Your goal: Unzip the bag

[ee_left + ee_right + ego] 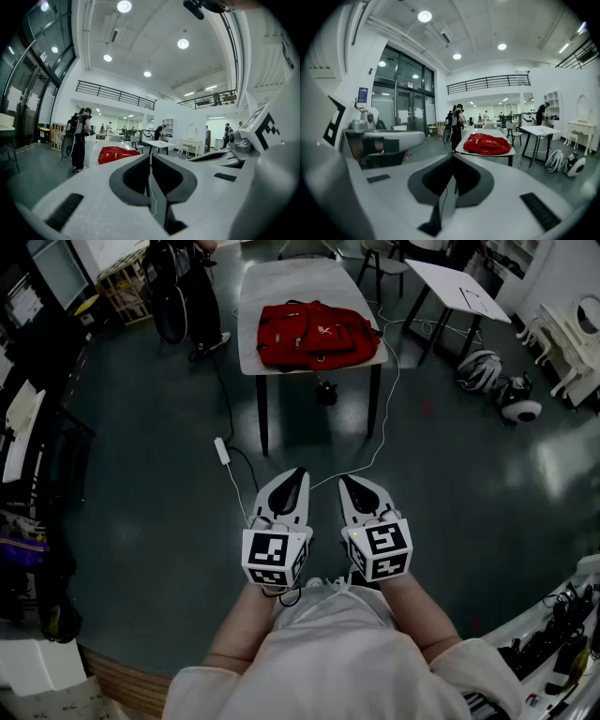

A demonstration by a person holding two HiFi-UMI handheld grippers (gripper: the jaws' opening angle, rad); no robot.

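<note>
Closed left claw [297, 472] and right claw [346, 480]; red bag [317, 334] flat on table [281, 282].

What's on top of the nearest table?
Only a red bag, at the near end of the table; the rest of the top is bare. Anything under the bag is covered and can't be seen.

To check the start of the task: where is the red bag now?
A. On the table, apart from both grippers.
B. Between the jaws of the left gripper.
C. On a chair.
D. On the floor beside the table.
A: the red bag lies on the table, far ahead of the left gripper and the right gripper, both shut and empty.
</note>
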